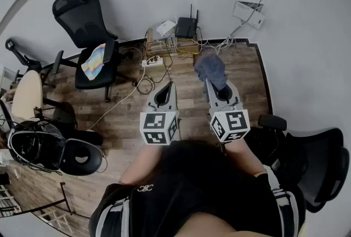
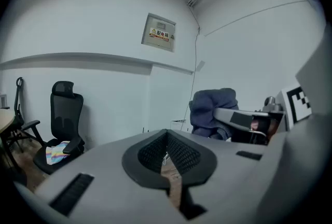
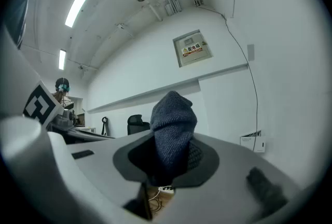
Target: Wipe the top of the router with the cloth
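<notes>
— What did the jaws hold?
— The right gripper (image 3: 171, 165) was clamped on the dark blue cloth (image 3: 174, 124), which stuck up past its tips. The left gripper (image 2: 167, 158) had its jaws pressed together on nothing.
— And the router (image 1: 186, 27)?
— On a wooden crate (image 1: 187, 46) by the wall, well apart from the cloth. I'd judge no wiping had begun; the reach and the wipe were both left.

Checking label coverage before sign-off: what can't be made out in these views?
- router top: too small and distant in head view; neither gripper view shows it.
- right gripper pads: covered by the cloth in its own view.
</notes>
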A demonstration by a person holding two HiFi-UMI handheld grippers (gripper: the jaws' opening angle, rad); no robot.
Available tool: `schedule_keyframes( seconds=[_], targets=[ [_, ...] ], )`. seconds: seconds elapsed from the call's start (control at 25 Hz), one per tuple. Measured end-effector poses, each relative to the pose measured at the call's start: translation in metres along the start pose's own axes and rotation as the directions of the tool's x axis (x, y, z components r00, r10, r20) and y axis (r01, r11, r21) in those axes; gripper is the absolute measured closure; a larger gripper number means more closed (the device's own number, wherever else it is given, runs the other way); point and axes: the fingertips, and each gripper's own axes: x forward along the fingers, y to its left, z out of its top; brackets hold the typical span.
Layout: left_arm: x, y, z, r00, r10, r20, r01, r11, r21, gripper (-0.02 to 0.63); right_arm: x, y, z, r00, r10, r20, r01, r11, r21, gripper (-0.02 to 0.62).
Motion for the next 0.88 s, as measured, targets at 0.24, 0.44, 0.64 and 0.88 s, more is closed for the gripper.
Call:
schedule_keyframes(
  seconds=[0.24, 0.44, 0.64, 0.88],
  targets=[
    [-0.007, 0.023, 0.001, 1.0, -0.007, 0.005, 0.007, 1.0, -0.004, 0.6, 0.012, 0.02, -0.002, 1.0, -0.003, -0.006, 0.003, 1.0, -0.007, 0.512],
    [-0.012, 0.044, -0.002, 1.0, -0.017, 0.007, 0.017, 1.0, -0.02, 0.601, 0.022, 0.04, -0.004, 1.0, -0.009, -0.004, 0.009, 1.0, 0.017, 0.512],
    [-0.013, 0.07, -0.004, 0.999, -0.031, 0.008, 0.032, 0.999, -0.032, 0.601, 0.038, 0.06, -0.007, 1.0, -0.023, -0.013, 0.023, 1.0, -0.003, 0.511],
    [-0.014, 0.104, -0.001, 0.998, -0.056, 0.02, 0.057, 0.997, -0.05, 0.601, 0.058, 0.082, -0.008, 0.998, -0.053, -0.023, 0.052, 0.998, -0.025, 0.511]
  ],
)
